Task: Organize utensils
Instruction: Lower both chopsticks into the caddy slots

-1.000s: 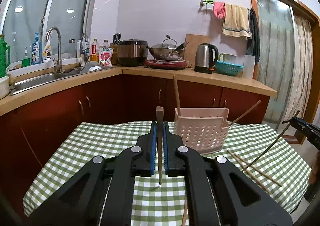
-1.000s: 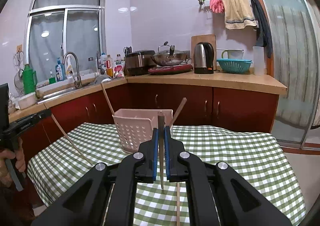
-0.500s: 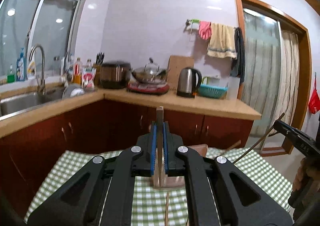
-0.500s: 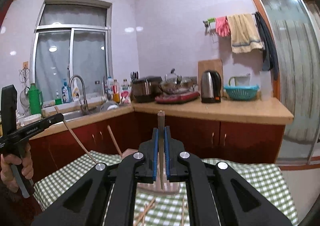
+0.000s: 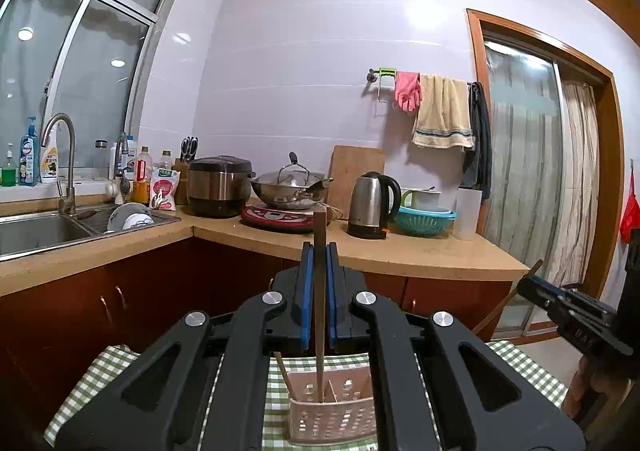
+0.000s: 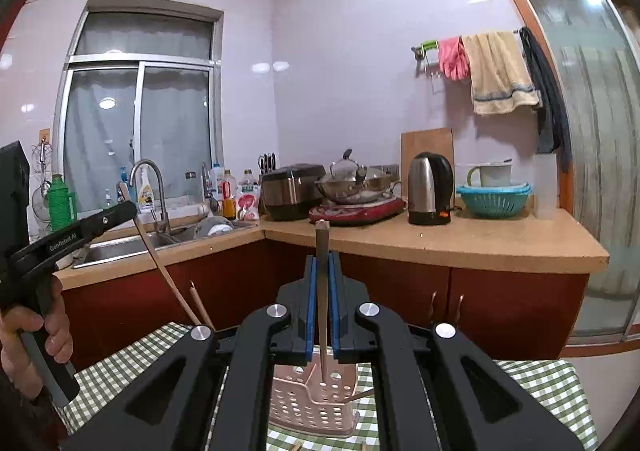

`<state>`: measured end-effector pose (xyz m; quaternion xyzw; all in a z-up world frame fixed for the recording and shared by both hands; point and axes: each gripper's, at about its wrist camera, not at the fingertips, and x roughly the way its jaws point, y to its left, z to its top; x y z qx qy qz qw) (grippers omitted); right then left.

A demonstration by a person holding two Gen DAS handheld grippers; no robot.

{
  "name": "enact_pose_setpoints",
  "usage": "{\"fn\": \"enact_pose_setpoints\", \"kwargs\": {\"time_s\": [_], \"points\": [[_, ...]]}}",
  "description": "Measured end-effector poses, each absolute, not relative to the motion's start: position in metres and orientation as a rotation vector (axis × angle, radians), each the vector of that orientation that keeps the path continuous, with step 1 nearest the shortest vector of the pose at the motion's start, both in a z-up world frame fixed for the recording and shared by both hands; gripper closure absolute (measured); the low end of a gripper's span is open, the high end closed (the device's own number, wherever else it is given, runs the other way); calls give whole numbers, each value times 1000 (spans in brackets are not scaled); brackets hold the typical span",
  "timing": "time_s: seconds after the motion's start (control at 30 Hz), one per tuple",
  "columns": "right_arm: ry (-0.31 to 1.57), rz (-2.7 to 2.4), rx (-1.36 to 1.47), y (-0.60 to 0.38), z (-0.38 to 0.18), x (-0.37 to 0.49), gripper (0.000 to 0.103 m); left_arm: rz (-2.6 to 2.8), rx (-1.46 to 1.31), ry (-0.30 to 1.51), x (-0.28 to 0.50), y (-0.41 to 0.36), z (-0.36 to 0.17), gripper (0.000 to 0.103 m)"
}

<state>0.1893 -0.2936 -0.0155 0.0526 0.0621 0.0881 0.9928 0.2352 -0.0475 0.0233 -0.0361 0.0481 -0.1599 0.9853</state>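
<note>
Above the checked tabletop (image 5: 276, 395), the left hand-held gripper (image 5: 319, 251) is pinching one chopstick (image 5: 319, 315) upright; the right hand-held gripper (image 6: 322, 263) pinches another chopstick (image 6: 322, 291) likewise. Below them stands the pink basket (image 5: 332, 415), one stick leaning inside. Beyond lies the kitchen counter (image 5: 400, 251).

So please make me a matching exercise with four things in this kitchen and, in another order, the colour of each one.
Things:
1. rubber glove on the wall rail
2. strainer bowl on the counter
3. utensil basket on the table
4. tablecloth

Colours:
A. green and white checks
B. pale pink with holes
C. bright pink
D. turquoise

Right pairs: 1-C, 2-D, 3-B, 4-A
</note>
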Motion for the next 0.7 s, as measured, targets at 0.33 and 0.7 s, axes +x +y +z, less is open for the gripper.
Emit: {"fn": "enact_pose_setpoints", "kwargs": {"time_s": [0.33,0.7], "points": [[242,179,119,-291,-58,226,97,-289,-63,150,279,-61,-12,96],[319,187,109,-284,-85,244,97,-262,-29,249,310,-68,-57,96]]}}
